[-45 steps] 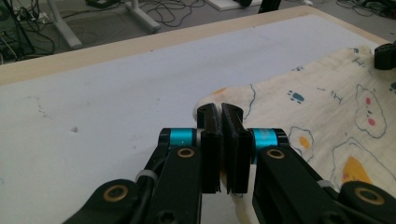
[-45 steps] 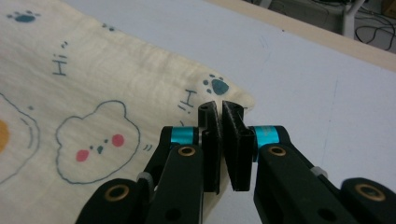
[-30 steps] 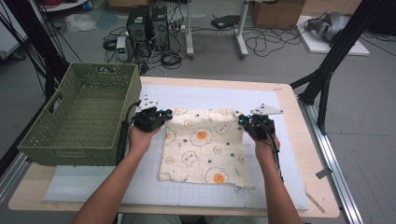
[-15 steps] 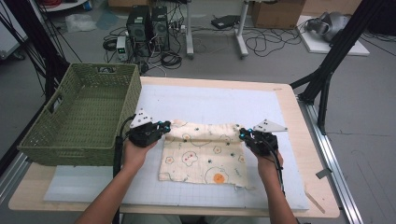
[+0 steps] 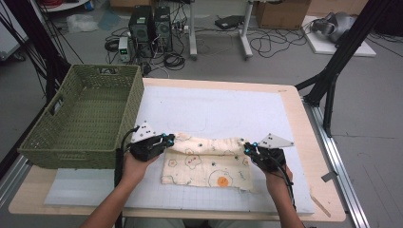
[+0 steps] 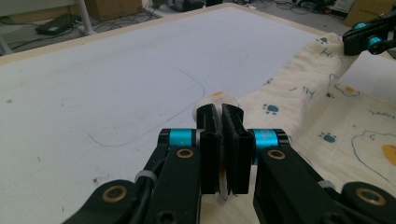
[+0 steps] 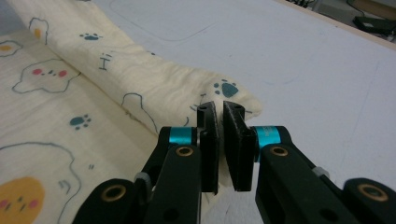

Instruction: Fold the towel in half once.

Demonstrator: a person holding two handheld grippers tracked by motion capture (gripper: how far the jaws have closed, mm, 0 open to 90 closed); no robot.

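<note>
A cream cloth (image 5: 209, 166) printed with cartoon animals and paw marks lies on the white mat (image 5: 214, 107). Its far edge is lifted and rolled back toward the person. My left gripper (image 5: 169, 138) is shut on the cloth's far left corner; in the left gripper view the jaws (image 6: 220, 116) pinch a bit of fabric, and the cloth (image 6: 327, 121) runs off to the right. My right gripper (image 5: 248, 146) is shut on the far right corner; in the right gripper view its jaws (image 7: 220, 112) clamp the folded edge of the cloth (image 7: 93, 84).
A green woven basket (image 5: 85, 118) stands on the table's left side, close to my left hand. The wooden table edge (image 5: 313, 142) runs along the right. Cables, computer towers and black stand legs are on the floor beyond.
Both grippers have moved toward the person and slightly down, drawing the cloth's far edge back over the rest of it. The flat cloth now shows a rolled fold along its far side.
</note>
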